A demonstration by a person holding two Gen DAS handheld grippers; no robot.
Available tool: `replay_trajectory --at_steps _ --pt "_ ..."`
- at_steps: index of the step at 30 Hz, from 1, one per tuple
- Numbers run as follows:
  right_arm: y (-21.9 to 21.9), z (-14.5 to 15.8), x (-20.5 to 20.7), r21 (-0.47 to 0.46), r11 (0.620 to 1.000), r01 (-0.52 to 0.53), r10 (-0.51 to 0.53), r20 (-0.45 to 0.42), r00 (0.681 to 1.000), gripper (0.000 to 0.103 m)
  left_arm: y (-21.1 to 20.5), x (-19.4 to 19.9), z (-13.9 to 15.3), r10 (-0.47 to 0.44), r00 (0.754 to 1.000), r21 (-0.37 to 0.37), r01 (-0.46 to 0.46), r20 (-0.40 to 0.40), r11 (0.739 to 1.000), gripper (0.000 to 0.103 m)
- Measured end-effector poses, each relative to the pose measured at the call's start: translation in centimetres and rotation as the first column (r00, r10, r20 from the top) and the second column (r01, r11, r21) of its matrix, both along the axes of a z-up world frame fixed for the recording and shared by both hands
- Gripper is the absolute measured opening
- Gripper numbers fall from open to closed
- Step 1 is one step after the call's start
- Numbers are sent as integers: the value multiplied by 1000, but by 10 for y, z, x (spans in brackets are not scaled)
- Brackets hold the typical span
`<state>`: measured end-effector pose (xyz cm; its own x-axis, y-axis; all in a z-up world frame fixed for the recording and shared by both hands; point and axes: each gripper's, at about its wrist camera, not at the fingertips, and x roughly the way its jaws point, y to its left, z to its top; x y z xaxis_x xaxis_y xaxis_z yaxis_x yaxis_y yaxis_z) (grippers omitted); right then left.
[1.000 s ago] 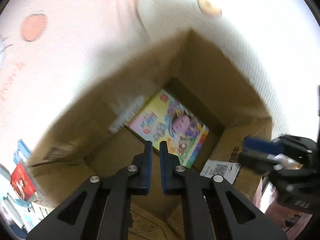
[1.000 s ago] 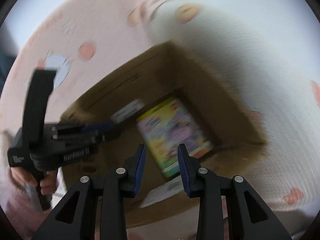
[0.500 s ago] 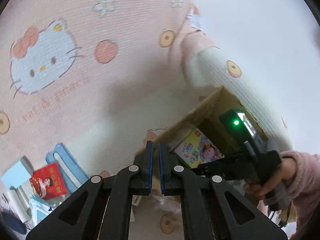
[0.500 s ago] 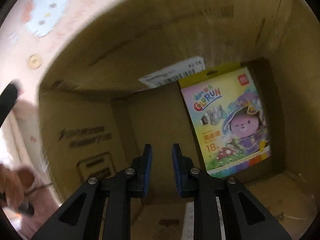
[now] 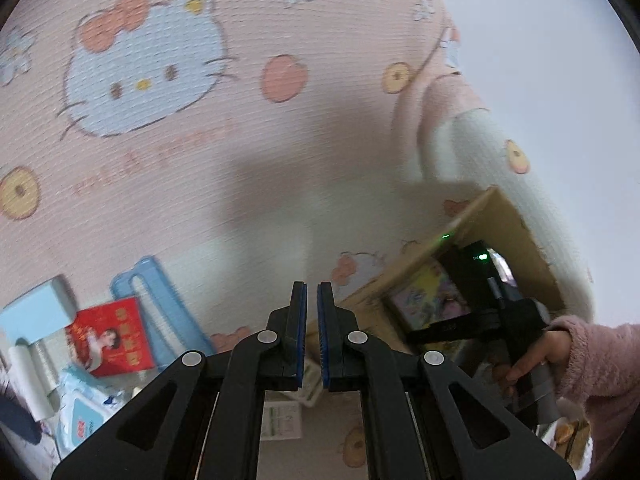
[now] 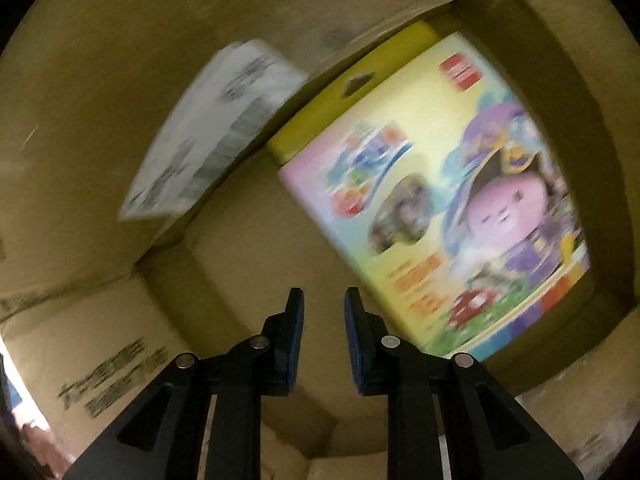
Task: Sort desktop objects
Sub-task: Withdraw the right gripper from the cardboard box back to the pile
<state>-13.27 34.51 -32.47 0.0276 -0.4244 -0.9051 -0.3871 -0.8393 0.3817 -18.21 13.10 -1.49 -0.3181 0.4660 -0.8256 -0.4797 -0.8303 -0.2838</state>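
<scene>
My left gripper (image 5: 312, 296) is shut and empty, held above a pink Hello Kitty tablecloth (image 5: 200, 160). To its right stands an open cardboard box (image 5: 504, 216) with the right gripper reaching into it. At lower left lie a red packet (image 5: 108, 336), a blue plastic piece (image 5: 160, 308), a light blue box (image 5: 32, 316) and a wet-wipes pack (image 5: 84, 412). My right gripper (image 6: 323, 300) is inside the box (image 6: 100, 60), slightly open and empty, over the bare bottom beside a colourful toy box (image 6: 440, 208) lying flat.
A white shipping label (image 6: 212, 132) sticks to the box's inner wall. A white card (image 5: 280, 420) lies on the cloth under the left gripper. The person's hand in a pink sleeve (image 5: 580, 364) holds the right gripper at the right edge.
My left gripper has moved away from the box toward the left, now over the cloth. My right gripper has gone deeper into the box and its jaws have opened a little wider.
</scene>
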Motion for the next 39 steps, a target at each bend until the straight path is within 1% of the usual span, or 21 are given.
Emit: replay_trajectory --at_steps 2,5,6,8,10,11,14,17,19,20,22,24,26,29,31,33,35,36,37,38,39 --pt "4 2 4 25 999 45 -45 -23 999 15 -8 0 -2 13 1000 -6 -13 12 1000 6" --pt "11 18 5 248 967 61 -29 -133 991 15 -18 5 -3 26 999 -4 -26 22 1000 6" --pt "16 15 7 237 969 71 -44 -119 992 15 -21 7 -2 26 999 -2 -26 23 1000 6" --pt "25 8 21 85 990 115 -112 -39 993 15 -27 12 -2 27 999 -1 -27 23 1000 6" --pt "24 17 33 15 992 122 -121 -65 991 15 -32 15 -2 32 999 0 -32 22 999 6" --pt "17 21 36 -38 995 91 -94 -82 992 15 -34 16 -3 37 999 5 -37 21 999 6" --pt "3 13 38 -121 989 89 -96 -54 994 15 -43 19 -6 69 997 -2 -68 25 998 6" --pt "-5 -7 35 -64 995 78 -78 2 997 15 -53 22 -9 84 996 -37 -84 7 996 6" --pt "1 -20 38 -39 990 138 -137 26 990 13 -64 24 -11 95 995 -43 -94 14 995 6" --pt "6 -21 43 -5 980 197 -197 28 980 13 -69 24 -12 100 995 -40 -99 22 994 6" --pt "10 -20 50 42 967 250 -251 23 968 4 -81 24 -15 117 992 -31 -116 43 993 6" --pt "4 -19 56 79 966 246 -250 50 967 3 -91 24 -18 127 991 -24 -126 51 992 6" --pt "1 -13 61 98 967 237 -243 49 969 3 -100 24 -21 137 989 -22 -136 49 990 6" --pt "-2 22 72 91 967 238 -237 -20 971 3 -113 22 -27 148 988 -32 -146 39 989 8" --pt "-6 67 83 89 965 246 -234 -125 964 3 -123 21 -35 167 985 -52 -165 41 985 17" --pt "-18 117 98 110 968 227 -191 -265 945 4 -134 19 -42 186 981 -54 -184 50 982 37" --pt "-39 161 111 159 969 188 -116 -379 918 5 -146 20 -48 202 978 -35 -201 58 979 44" --pt "-37 175 103 171 970 174 -91 -410 907 5 -152 22 -49 209 976 -25 -208 61 978 50" --pt "-39 194 88 171 974 145 -53 -451 891 6 -159 24 -51 214 975 -13 -213 63 977 53" --pt "-55 209 93 163 980 115 -22 -486 874 7 -165 27 -52 218 974 -5 -218 63 976 56" --pt "-46 217 57 151 985 88 1 -505 863 11 -172 30 -53 225 972 3 -226 61 974 57"
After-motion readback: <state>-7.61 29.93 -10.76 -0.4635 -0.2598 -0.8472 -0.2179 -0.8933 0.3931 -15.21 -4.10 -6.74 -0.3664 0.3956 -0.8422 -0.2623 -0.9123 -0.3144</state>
